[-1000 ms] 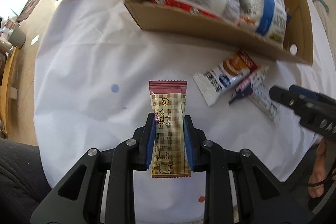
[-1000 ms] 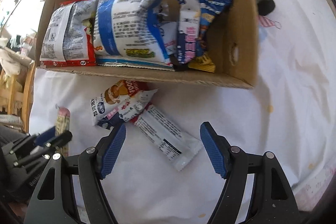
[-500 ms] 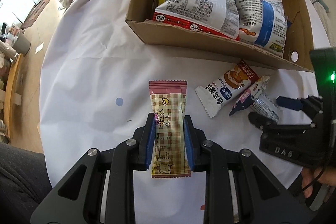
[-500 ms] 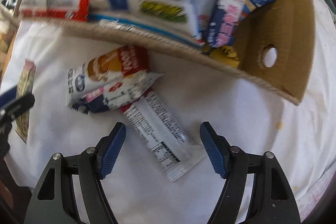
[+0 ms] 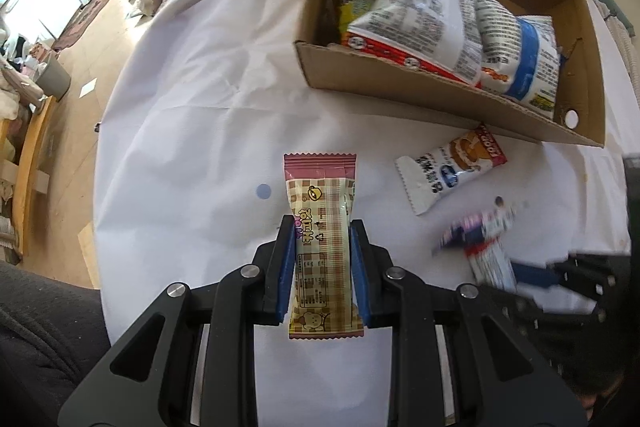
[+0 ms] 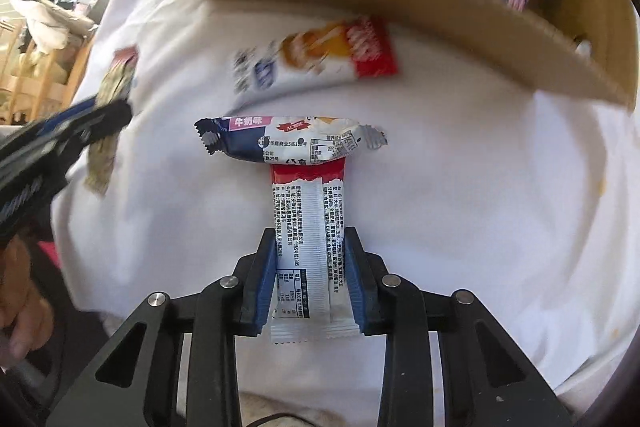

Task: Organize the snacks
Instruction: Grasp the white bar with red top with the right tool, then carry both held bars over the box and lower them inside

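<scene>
Several bags already sit in the cardboard box (image 5: pixel 420 99); four bars remain outside it; the left claw (image 5: pixel 322 267) grasps the checked bar (image 5: pixel 320 227); the right claw (image 6: pixel 310 279), just closing, grasps the white bar (image 6: pixel 306 239); two packets, the navy one (image 6: pixel 256 139) and the red-ended one (image 5: pixel 452 167), lie on the worktop (image 5: pixel 200 107).

Both views are fisheye cameras mounted on the hand-held grippers, each looking steeply down along its own two fingers at a white tablecloth (image 5: pixel 192 115) from close above. The left wrist view faces the cardboard box (image 5: pixel 400 95) from its near left corner; the right wrist view sits lower and closer, the box (image 6: pixel 360 3) blurred across its top. They share the box, the cloth and the white-and-red snack packet (image 5: pixel 450 173) (image 6: pixel 316 57), and each catches the other gripper at its edge.
</scene>
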